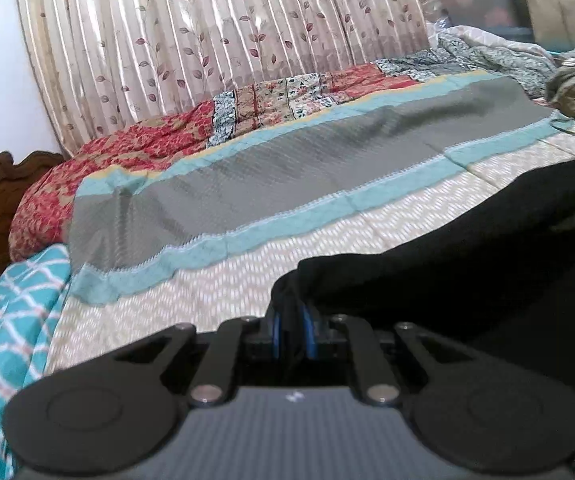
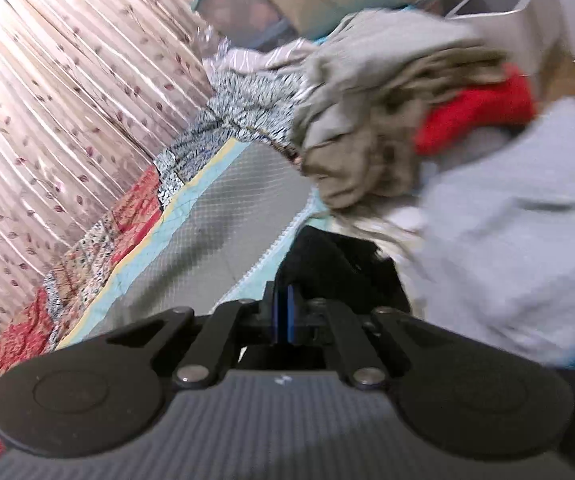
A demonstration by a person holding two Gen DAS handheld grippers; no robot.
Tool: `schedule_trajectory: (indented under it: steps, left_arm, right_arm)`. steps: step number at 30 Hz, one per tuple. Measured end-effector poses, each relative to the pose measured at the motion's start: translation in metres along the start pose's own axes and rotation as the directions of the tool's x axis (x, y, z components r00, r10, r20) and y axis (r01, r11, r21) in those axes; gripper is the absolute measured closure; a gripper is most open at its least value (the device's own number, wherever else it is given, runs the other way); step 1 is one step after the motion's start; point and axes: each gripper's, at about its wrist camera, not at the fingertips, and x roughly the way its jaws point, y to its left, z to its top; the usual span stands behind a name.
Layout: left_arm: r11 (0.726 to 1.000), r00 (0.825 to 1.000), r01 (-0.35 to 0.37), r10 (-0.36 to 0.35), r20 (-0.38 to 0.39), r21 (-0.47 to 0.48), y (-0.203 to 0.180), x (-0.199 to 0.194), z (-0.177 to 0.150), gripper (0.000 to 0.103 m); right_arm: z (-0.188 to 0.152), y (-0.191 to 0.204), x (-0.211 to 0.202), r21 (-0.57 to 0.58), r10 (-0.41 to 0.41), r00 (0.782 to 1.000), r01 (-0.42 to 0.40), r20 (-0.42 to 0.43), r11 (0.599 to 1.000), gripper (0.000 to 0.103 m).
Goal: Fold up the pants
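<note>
While both grippers pinch it, the soft black fabric pants (image 1: 447,248) hang over the patterned bed (image 1: 287,280).
Left gripper (image 1: 292,320) and right gripper (image 2: 283,312): jaws pressed onto cloth edges; limp, light, likely sags, so grip at hems or waistband.

My left gripper (image 1: 292,312) is matte black: two round discs flank a grey ribbed body with a small white mark, and black link arms with silver rivets run forward to blue-edged fingers (image 1: 308,330). My right gripper (image 2: 286,312) looks the same, with discs beside its ribbed body and blue fingers (image 2: 292,314) ahead of it.
</note>
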Motion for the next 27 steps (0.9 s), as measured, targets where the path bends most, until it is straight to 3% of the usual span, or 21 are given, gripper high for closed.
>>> schedule_trajectory:
  steps: [7,12,13,14,16,17,19,20,22,24,26,27]
  left_arm:
    - [0.998,0.999,0.035,-0.037,-0.035,-0.06,-0.011,-0.053,-0.043,0.093]
    - [0.996,0.994,0.061,-0.066,-0.085,-0.058,-0.028,-0.06,-0.074,0.092]
    - [0.995,0.991,0.082,-0.087,-0.105,-0.057,-0.032,-0.061,-0.08,0.088]
    - [0.994,0.987,0.093,-0.099,-0.127,-0.052,-0.034,-0.061,-0.085,0.085]
    - [0.992,0.98,0.115,-0.121,-0.16,-0.043,-0.033,-0.064,-0.094,0.077]
    - [0.991,0.977,0.127,-0.134,-0.164,-0.049,-0.029,-0.069,-0.097,0.075]
    - [0.978,0.97,0.174,-0.19,-0.151,-0.115,-0.01,-0.083,-0.104,0.068]
    - [0.967,0.968,0.188,-0.212,-0.135,-0.173,0.005,-0.089,-0.106,0.065]
    - [0.935,0.975,0.165,-0.202,-0.09,-0.314,0.042,-0.097,-0.106,0.054]
    - [0.875,0.984,0.121,-0.166,-0.057,-0.469,0.083,-0.095,-0.103,0.052]
    - [0.802,0.983,0.104,-0.171,-0.059,-0.589,0.114,-0.08,-0.101,0.05]
    - [0.773,0.98,0.095,-0.182,-0.077,-0.627,0.123,-0.07,-0.1,0.046]
  right_arm:
    - [-0.051,-0.067,-0.09,0.056,-0.027,0.999,0.025,0.042,0.998,0.096]
    - [-0.092,-0.118,-0.09,0.185,-0.159,0.987,0.162,-0.029,0.969,0.096]
    - [-0.098,-0.122,-0.084,0.187,-0.195,0.98,0.2,-0.046,0.962,0.095]
    - [-0.104,-0.125,-0.078,0.18,-0.233,0.97,0.241,-0.066,0.954,0.09]
    - [-0.111,-0.126,-0.066,0.174,-0.32,0.943,0.331,-0.088,0.928,0.064]
    - [-0.112,-0.128,-0.066,0.201,-0.359,0.929,0.369,-0.084,0.907,0.044]
    - [-0.11,-0.133,-0.076,0.303,-0.413,0.91,0.405,-0.042,0.863,0.043]
    - [-0.108,-0.133,-0.08,0.33,-0.442,0.897,0.422,-0.018,0.844,0.044]
    - [-0.099,-0.119,-0.085,0.301,-0.53,0.846,0.493,0.053,0.817,0.045]
    - [-0.094,-0.1,-0.093,0.239,-0.545,0.826,0.506,0.145,0.829,0.045]
    - [-0.093,-0.075,-0.097,0.156,-0.503,0.837,0.478,0.216,0.864,0.045]
    - [-0.093,-0.056,-0.094,0.095,-0.442,0.867,0.432,0.232,0.897,0.045]
